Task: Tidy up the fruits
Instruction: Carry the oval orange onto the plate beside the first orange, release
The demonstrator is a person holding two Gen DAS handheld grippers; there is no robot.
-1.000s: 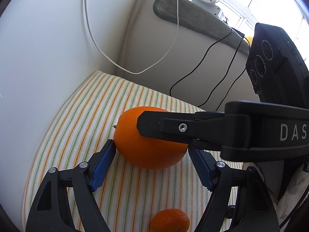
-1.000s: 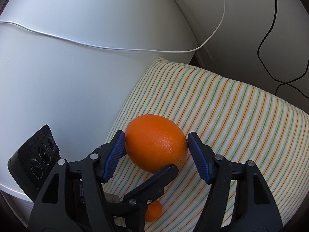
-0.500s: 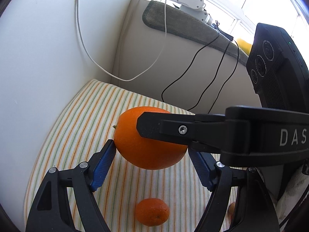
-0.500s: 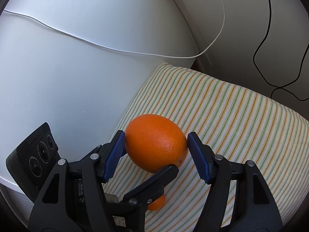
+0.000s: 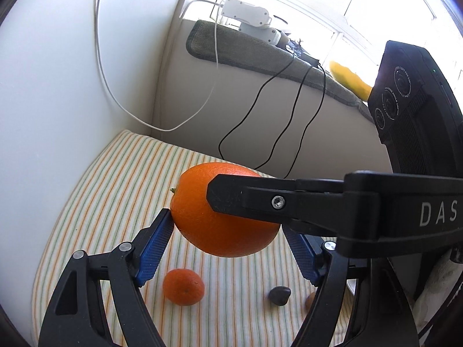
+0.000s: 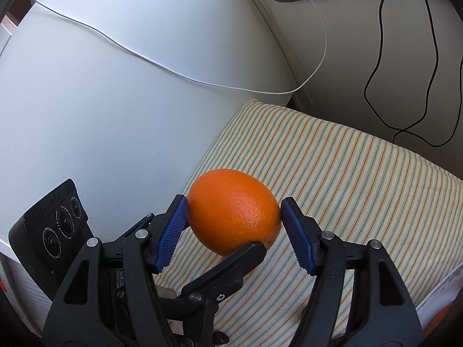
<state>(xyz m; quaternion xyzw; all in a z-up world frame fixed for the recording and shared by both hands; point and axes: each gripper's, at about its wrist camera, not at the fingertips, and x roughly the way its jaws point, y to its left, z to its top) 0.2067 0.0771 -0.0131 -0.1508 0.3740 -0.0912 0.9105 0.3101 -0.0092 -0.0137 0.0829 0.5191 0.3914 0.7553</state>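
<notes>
orange (image 5: 220, 231) now higher off striped cloth (image 5: 95, 202), apparently pinched between both grippers' half-spread fingers (image 6: 173, 231)

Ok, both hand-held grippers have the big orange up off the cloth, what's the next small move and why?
Probably carry the big orange sideways, keeping both the left hand-held gripper and right hand-held gripper shut: it hangs above the striped cloth, with a small orange directly below.

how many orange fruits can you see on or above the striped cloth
2: a large orange held off the striped cloth between the fingers of both grippers, and a small mandarin lying on the cloth beneath it. More may be hidden behind the grippers.
</notes>
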